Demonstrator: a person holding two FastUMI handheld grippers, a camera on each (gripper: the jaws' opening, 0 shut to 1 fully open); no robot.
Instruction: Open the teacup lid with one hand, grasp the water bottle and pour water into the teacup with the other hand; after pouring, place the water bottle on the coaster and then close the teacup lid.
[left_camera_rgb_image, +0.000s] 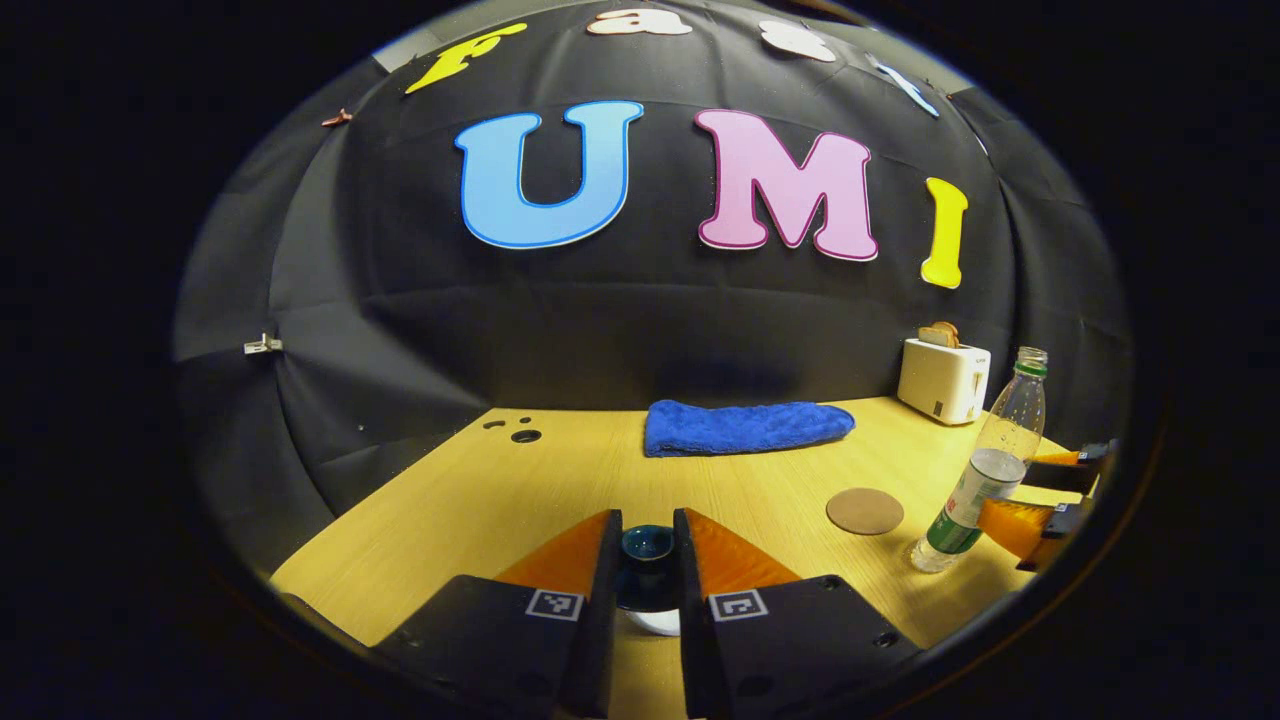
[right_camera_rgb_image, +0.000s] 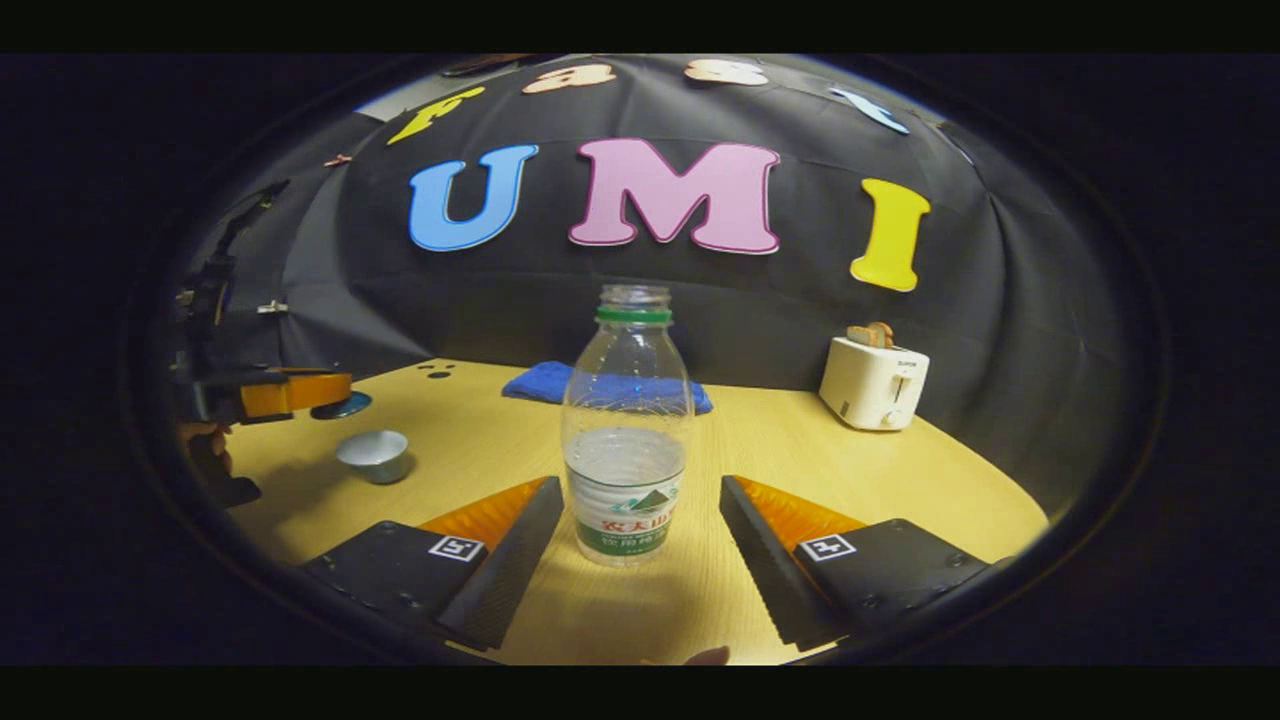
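My left gripper is shut on the dark teal teacup lid, holding it just above the white teacup. In the right gripper view the lid hangs in the left gripper, up and to the left of the uncovered cup. The capless water bottle, about half full with a green label, stands upright on the table. My right gripper is open, one finger on each side of the bottle and neither touching it. The round brown coaster lies left of the bottle.
A folded blue towel lies at the back of the wooden table. A white toaster with toast in it stands at the back right. A hand holds the left gripper.
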